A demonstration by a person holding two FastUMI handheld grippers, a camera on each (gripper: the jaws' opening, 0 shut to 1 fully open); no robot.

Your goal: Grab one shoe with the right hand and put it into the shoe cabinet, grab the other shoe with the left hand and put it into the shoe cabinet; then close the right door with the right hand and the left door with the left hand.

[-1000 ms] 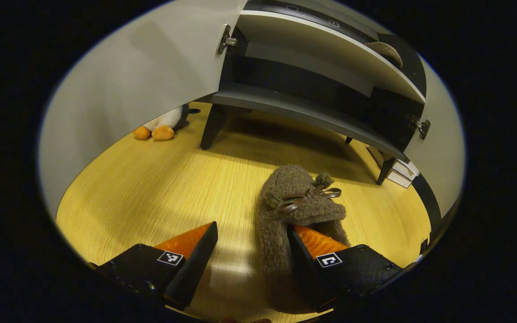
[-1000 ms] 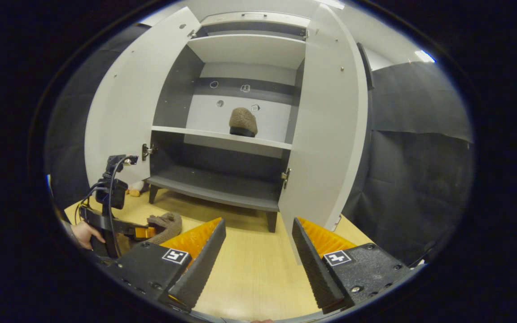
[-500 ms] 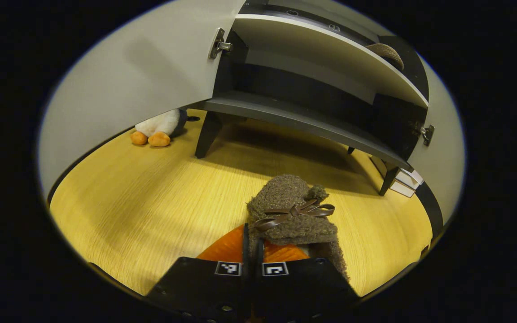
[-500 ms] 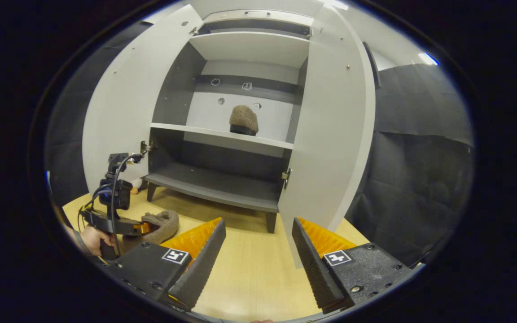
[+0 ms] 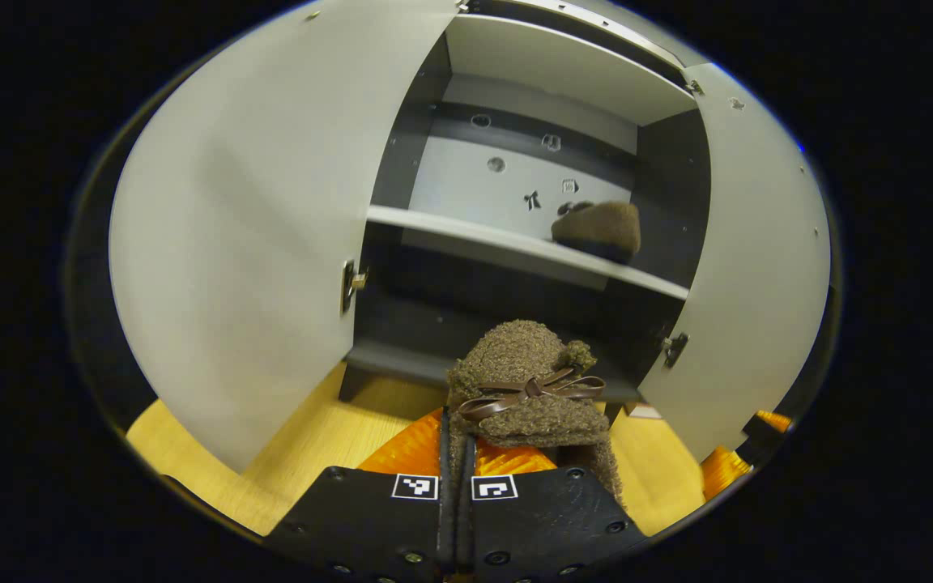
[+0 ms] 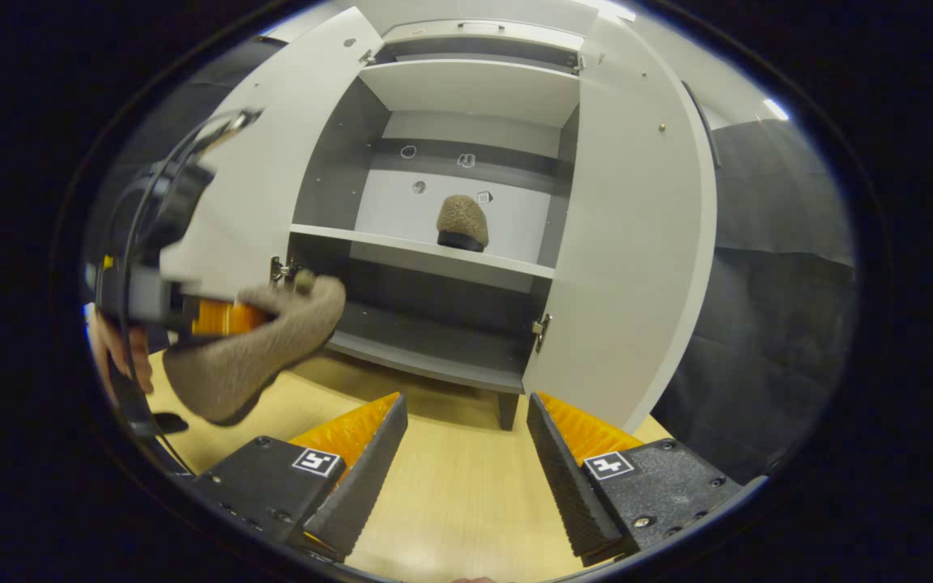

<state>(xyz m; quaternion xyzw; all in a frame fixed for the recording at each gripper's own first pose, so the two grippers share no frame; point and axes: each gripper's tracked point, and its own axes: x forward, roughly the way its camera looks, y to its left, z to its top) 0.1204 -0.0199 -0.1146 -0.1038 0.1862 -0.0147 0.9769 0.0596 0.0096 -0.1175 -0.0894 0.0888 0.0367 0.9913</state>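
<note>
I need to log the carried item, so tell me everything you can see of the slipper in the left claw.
The slipper is brown and fuzzy, like a woolly fleece, with a thin dark ribbon bow across its top. The left claw is shut on the edge of its opening. In the right gripper view it hangs off the floor, toe raised toward the cabinet, heel drooping. Nothing else touches it.

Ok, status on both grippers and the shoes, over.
Left hand-held gripper shut on second shoe, raised facing cabinet. Right hand-held gripper open, empty. First shoe on middle shelf. Both doors open, path clear.
</note>
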